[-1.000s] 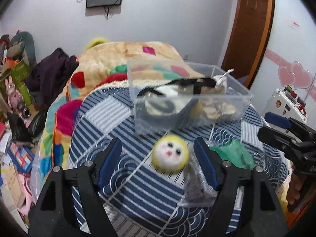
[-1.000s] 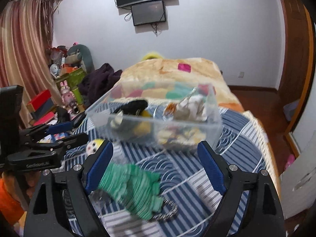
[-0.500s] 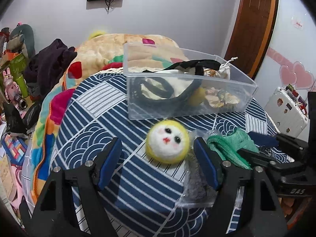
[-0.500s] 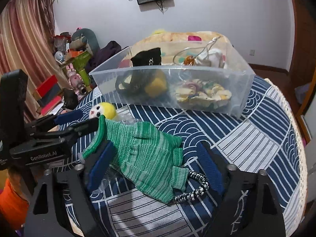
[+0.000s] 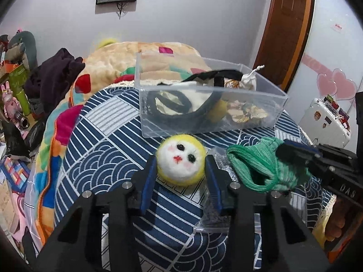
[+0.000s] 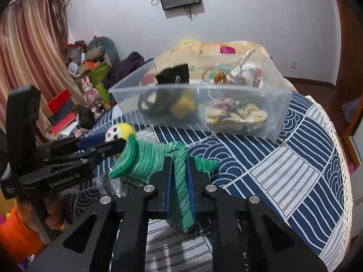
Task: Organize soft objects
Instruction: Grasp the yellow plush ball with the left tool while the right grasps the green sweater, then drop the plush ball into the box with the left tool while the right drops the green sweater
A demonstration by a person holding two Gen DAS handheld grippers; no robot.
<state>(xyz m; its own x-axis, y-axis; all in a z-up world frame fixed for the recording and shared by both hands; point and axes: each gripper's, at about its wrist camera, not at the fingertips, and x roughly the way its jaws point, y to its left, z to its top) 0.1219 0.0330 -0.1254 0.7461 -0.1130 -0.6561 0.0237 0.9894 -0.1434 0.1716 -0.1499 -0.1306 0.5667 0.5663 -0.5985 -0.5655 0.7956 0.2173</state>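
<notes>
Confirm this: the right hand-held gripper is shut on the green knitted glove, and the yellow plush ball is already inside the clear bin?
Not quite. The left wrist view shows the yellow plush ball on the bedspread before the clear bin, between the left hand-held gripper fingers. The right hand-held gripper is shut on the green knitted glove.

Both tools are matte black plastic. The left tongs (image 5: 181, 179) have two angular black arms with triangular cut-outs, round silver screw heads along the top, and blue pads (image 5: 148, 181) lining the inner faces. The right tongs (image 6: 179, 181) have the same black arms, silver screws and blue liners. Seen from the right camera, the left tool's side bears white lettering reading "GenRobot.AI"; the other carries pale letters only partly readable. An orange sleeve (image 6: 15, 233) and bare fingers (image 6: 53, 221) show beneath the left tool
</notes>
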